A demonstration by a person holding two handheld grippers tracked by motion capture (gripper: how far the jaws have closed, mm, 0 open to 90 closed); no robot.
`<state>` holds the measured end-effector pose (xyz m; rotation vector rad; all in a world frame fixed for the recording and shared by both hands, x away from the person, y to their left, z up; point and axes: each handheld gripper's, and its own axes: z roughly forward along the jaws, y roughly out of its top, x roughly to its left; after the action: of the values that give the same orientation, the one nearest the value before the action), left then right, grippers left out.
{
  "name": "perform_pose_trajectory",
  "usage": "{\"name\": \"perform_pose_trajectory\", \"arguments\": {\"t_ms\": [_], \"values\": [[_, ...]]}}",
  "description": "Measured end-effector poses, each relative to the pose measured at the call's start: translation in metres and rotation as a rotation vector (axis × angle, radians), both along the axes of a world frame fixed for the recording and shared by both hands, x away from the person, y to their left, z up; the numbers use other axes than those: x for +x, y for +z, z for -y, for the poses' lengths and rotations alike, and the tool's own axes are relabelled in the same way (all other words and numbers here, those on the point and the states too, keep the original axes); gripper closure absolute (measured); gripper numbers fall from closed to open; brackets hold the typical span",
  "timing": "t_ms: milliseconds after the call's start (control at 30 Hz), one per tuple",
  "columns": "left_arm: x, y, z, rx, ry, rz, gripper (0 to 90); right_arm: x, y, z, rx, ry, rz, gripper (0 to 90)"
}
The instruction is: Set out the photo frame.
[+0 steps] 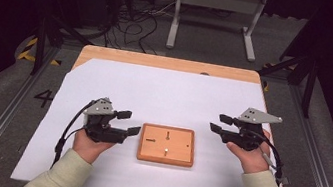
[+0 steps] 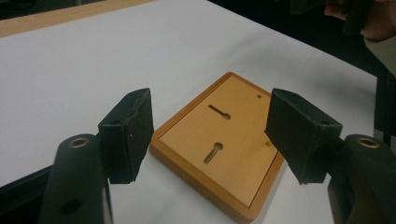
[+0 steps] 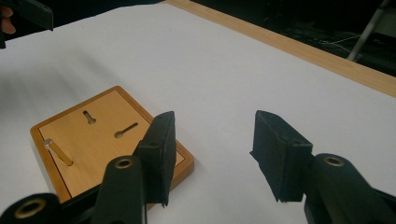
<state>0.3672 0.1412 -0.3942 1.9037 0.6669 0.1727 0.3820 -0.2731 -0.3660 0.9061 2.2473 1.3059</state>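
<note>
Holding nothing, the left claw [image 1: 130,123] and the right claw [image 1: 217,123] both hover with jaws wide apart, one on each side of the wooden board [image 1: 167,144], which lies flat in the middle of the white desk [image 1: 164,93]. No step looks begun; a likely next move is reaching in for the little metal peg [image 3: 57,150] standing in one slot. White desk lies open all around, its edges well away.

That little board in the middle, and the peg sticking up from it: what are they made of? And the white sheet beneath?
The board looks like wood: honey colour, faint grain, a darker raised rim, perhaps lightly varnished. The peg seems to be metal, pale with a dull shine, though painted wood is possible. The white sheet looks like matte paper or thin card lying flat on the wooden table.
</note>
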Motion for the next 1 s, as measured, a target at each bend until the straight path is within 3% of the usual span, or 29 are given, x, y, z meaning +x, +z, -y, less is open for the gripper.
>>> {"name": "perform_pose_trajectory", "arguments": {"t_ms": [233, 333, 733, 900, 1000], "values": [[0.001, -0.001, 0.016, 0.004, -0.024, 0.005, 30.3, -0.001, 0.001, 0.004, 0.008, -0.008, 0.009, 50.0], [-0.003, -0.002, 0.025, 0.022, -0.042, 0.038, 31.3, -0.003, 0.002, 0.006, 0.008, -0.017, 0.010, 50.0], [-0.003, -0.003, 0.054, 0.003, -0.108, 0.009, 27.6, -0.003, 0.000, 0.009, 0.012, -0.024, 0.005, 49.9], [-0.006, -0.011, 0.061, 0.016, -0.138, -0.016, 26.5, -0.005, -0.001, 0.010, 0.010, -0.021, 0.007, 50.0], [-0.008, -0.018, 0.067, 0.047, -0.156, 0.009, 28.3, -0.006, -0.002, 0.012, 0.012, -0.026, 0.002, 50.0]]}}
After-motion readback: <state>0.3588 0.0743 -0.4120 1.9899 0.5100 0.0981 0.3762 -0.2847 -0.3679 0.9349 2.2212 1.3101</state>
